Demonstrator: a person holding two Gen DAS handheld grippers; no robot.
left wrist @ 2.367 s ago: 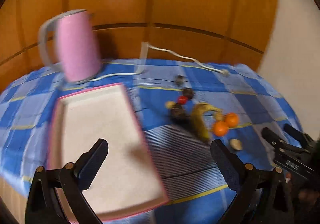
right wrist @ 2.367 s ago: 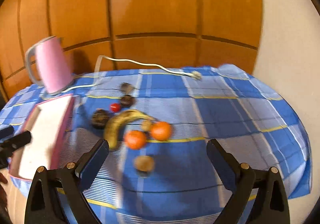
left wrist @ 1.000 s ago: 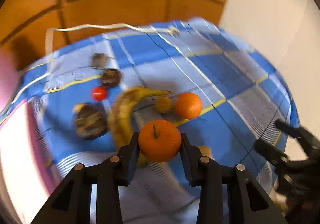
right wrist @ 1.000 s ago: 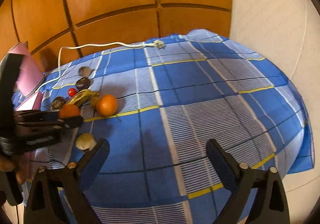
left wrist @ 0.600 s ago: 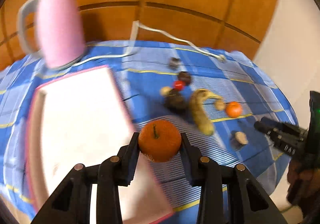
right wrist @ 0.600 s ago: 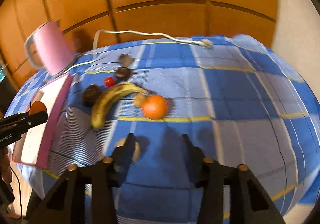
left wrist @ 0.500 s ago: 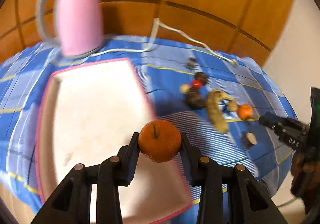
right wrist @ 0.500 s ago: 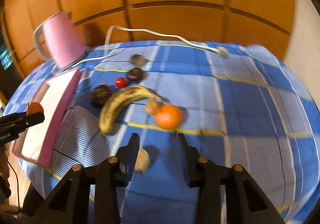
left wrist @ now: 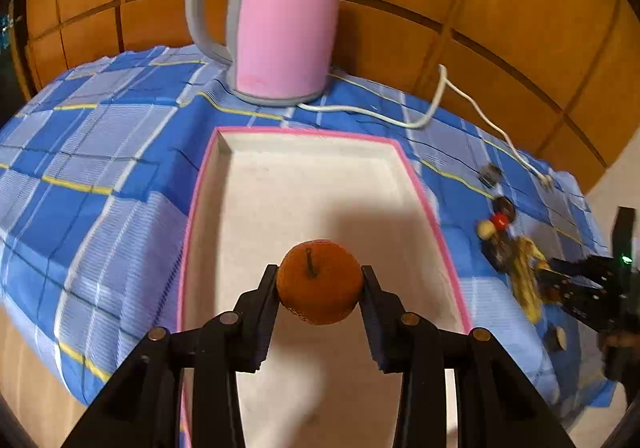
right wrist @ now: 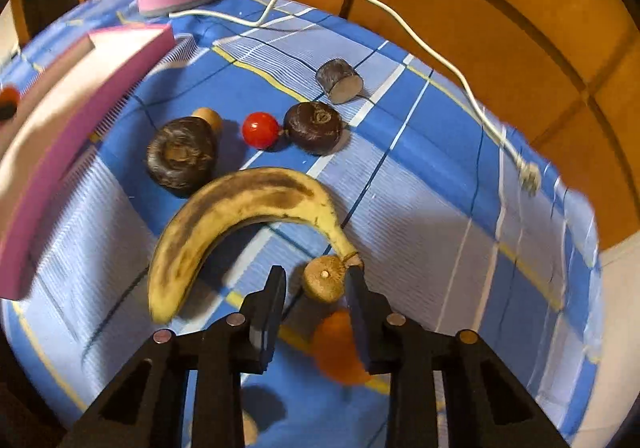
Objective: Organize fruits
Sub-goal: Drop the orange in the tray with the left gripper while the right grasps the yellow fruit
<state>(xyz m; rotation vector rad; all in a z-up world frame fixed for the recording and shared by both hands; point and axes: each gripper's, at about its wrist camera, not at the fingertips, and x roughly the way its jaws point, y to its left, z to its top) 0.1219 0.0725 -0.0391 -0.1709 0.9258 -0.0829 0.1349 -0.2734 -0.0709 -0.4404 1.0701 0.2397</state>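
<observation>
My left gripper [left wrist: 320, 288] is shut on an orange [left wrist: 318, 280] and holds it just above the white tray with a pink rim [left wrist: 304, 183]. In the right wrist view a spotted banana [right wrist: 240, 199] lies on the blue checked cloth. A small brown fruit [right wrist: 324, 280] touches its stem. My right gripper [right wrist: 314, 288] hovers over that spot, jaws drawn close together with nothing gripped. A second orange [right wrist: 336, 348] lies blurred on the cloth beneath its fingers. A red cherry tomato [right wrist: 260, 129] and two dark round fruits [right wrist: 314, 127] [right wrist: 182, 157] sit behind the banana.
A pink kettle [left wrist: 280, 15] stands behind the tray, and its white cord [right wrist: 400, 19] trails across the cloth toward the right. A cut grey-brown stub [right wrist: 340, 81] lies near the cord. Wooden panels close off the back. The cloth drops off at the table's edges.
My left gripper carried the orange leftward from the fruit pile to above the tray. My right gripper closed its wide-open jaws and swung in over the banana and the second orange.
</observation>
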